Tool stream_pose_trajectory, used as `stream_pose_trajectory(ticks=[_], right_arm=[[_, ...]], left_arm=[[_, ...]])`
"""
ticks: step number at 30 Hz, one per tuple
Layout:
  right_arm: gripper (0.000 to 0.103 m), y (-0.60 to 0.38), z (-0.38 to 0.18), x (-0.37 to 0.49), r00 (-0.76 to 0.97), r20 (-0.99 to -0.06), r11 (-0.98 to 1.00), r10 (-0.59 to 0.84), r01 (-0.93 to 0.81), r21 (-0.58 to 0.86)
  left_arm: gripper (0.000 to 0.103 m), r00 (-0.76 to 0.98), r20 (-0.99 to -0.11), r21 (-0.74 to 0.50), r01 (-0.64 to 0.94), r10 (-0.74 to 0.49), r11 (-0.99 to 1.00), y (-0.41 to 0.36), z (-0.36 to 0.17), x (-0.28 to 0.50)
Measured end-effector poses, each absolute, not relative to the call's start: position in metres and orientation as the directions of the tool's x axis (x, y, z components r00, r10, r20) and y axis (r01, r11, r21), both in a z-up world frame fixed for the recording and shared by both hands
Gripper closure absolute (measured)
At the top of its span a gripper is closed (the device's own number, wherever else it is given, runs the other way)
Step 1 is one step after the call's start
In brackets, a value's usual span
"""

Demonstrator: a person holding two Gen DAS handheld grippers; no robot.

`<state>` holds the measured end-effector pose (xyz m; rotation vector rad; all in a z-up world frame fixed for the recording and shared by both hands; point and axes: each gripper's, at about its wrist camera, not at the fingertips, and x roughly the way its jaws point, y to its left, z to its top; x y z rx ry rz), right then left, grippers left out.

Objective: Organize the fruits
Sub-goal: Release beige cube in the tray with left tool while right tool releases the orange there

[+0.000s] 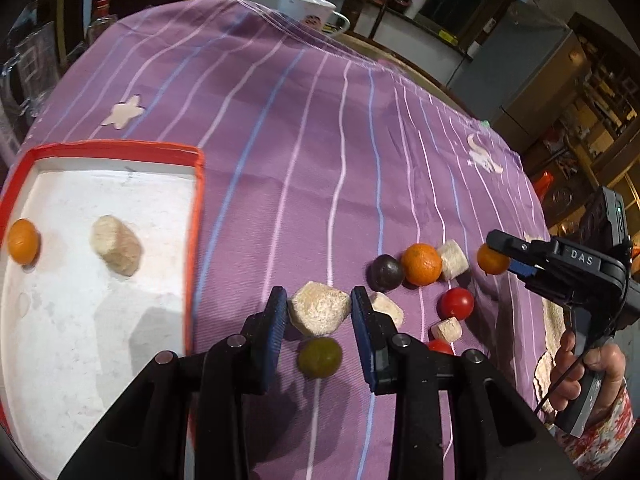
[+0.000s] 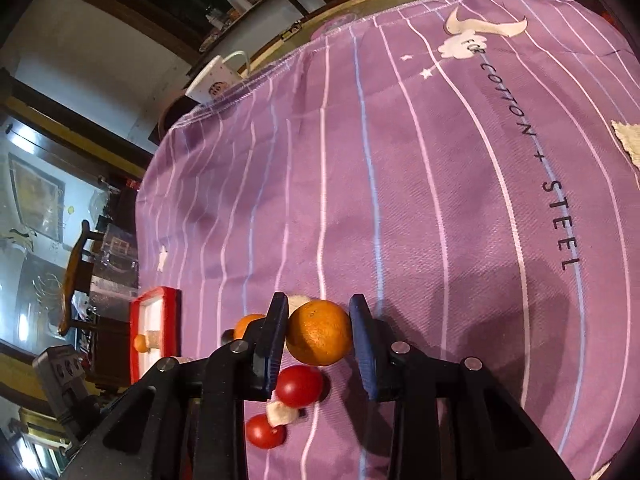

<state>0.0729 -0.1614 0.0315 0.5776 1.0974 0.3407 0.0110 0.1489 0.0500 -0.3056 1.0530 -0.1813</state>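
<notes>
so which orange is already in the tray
The orange at the left edge of the red-rimmed tray, beside a beige chunk. The others aren't in it.
</notes>
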Motion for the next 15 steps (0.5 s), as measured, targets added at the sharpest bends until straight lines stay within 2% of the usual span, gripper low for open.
stream_pose_trajectory(ticks=[6,15], right_arm=[[0.068,-0.125,0.047,0.064,0.407,-0.718,0.795,0.565,-0.035,0.606],[0.068,-0.006,0.069,0.048,0.320,-0.709,0.777,0.629,-0.213,0.593]], left_arm=[[0.071,0.509,-0.821,-0.323,-0.037,-0.260,0.946,0.180,0.059,0.002],[0.071,0.528,-0.833,-0.300,-0.182,-0.165,0.936,0.279,0.062,-0.024]])
